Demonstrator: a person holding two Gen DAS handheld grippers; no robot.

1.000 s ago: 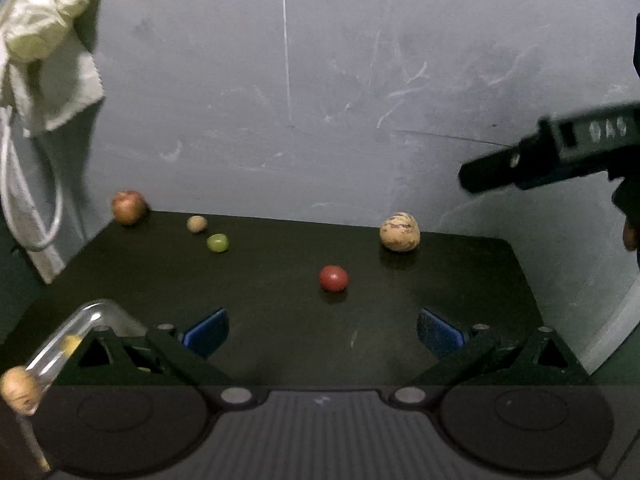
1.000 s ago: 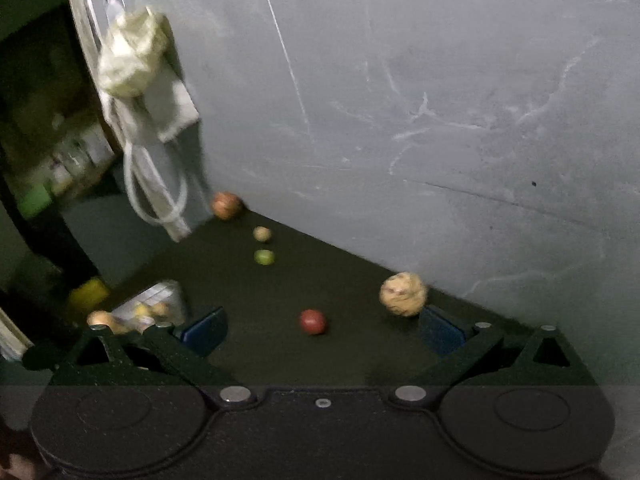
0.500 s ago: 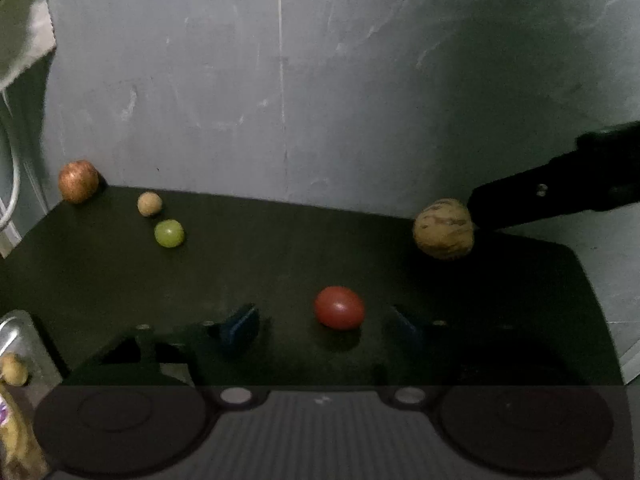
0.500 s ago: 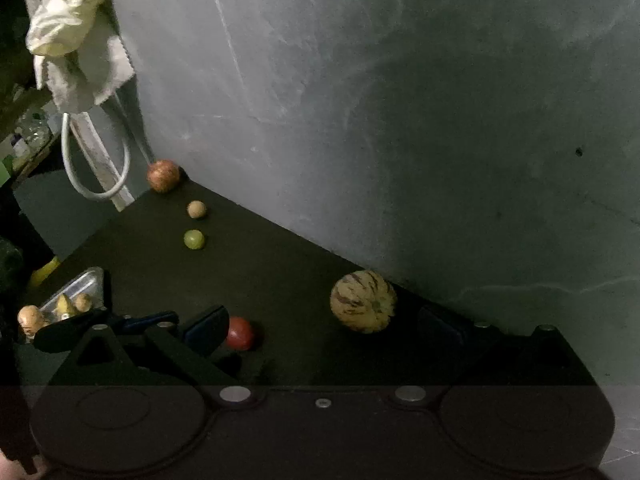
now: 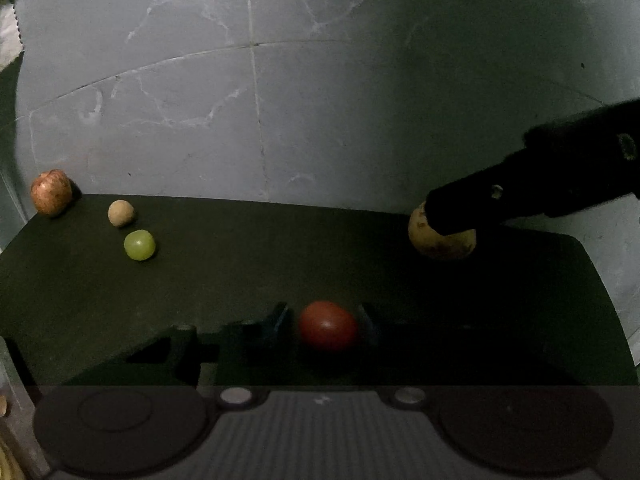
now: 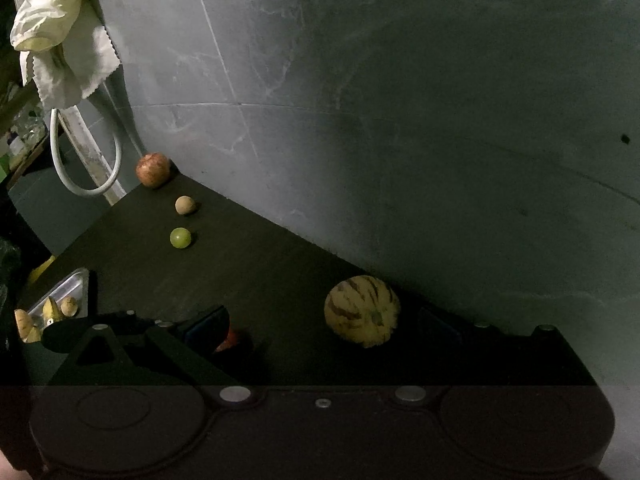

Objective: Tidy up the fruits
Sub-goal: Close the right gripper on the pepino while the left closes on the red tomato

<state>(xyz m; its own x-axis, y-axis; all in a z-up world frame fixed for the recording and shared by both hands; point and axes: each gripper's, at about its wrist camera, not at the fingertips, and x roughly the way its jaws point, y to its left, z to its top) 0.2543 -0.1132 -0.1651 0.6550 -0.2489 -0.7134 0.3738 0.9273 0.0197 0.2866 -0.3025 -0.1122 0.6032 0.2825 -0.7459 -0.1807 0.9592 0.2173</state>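
Note:
A red tomato [image 5: 328, 326] lies on the black table [image 5: 240, 272], between the blue pads of my left gripper [image 5: 323, 319]. Its jaws are closing. The right pad sits at the tomato's side, and a narrow gap shows at the left pad [image 5: 280, 317]. A striped yellow melon [image 6: 362, 311] rests near the wall, between the wide-open fingers of my right gripper [image 6: 324, 317] with room on both sides. In the left wrist view one right finger [image 5: 480, 208] covers the top of the melon [image 5: 436, 246]. The tomato [image 6: 229, 340] peeks out behind the right gripper's left finger.
At the far left stand a reddish apple [image 5: 51, 198], a small tan fruit [image 5: 121, 213] and a green grape [image 5: 139, 245]. A metal tray [image 6: 68, 284] with several small fruits sits off the table's left edge. A grey wall backs the table. A cloth [image 6: 60, 40] and a cable [image 6: 80, 184] hang left.
Both grippers came down and forward toward the table. The left jaws narrowed around the tomato. The right fingers now flank the melon.

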